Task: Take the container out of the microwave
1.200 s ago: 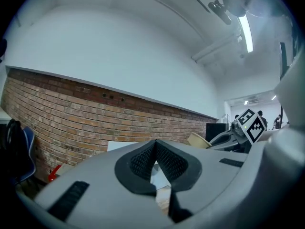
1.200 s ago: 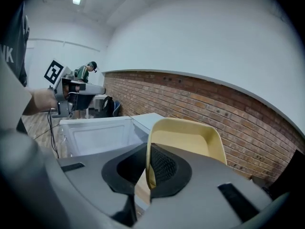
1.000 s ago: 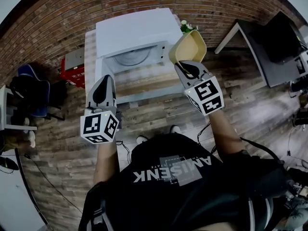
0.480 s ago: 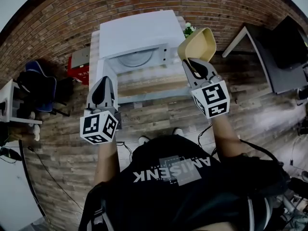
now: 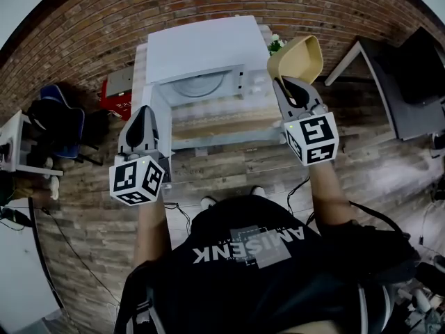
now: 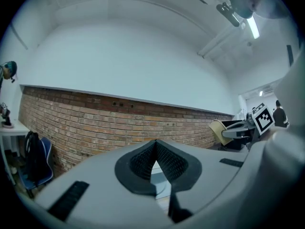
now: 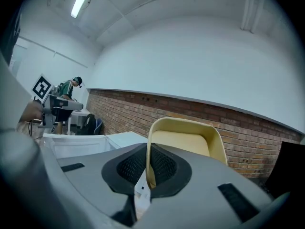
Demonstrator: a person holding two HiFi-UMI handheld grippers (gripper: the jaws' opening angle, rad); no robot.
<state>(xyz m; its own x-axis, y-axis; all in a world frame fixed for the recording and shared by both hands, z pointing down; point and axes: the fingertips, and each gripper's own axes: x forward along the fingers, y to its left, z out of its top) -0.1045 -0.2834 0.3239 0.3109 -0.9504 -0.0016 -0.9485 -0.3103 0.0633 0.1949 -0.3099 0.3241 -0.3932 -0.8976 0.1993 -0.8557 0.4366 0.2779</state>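
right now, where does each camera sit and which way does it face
Head view: on the person's head, facing steeply down at the microwave; shows both forearms, left tongs and right tongs.
Left gripper view: on the left tongs, facing along shut jaws at the brick wall.
Right gripper view: on the right tongs, facing along jaws clamped on the yellow container.
Shared: both gripper views show the wall and container.

The container (image 5: 297, 56) is a pale yellow tub with rounded corners, empty, tipped on its side. It's up in the air just right of the microwave (image 5: 201, 46), pinched by its rim in the right gripper (image 5: 284, 83). The microwave's white, door open, turntable showing.
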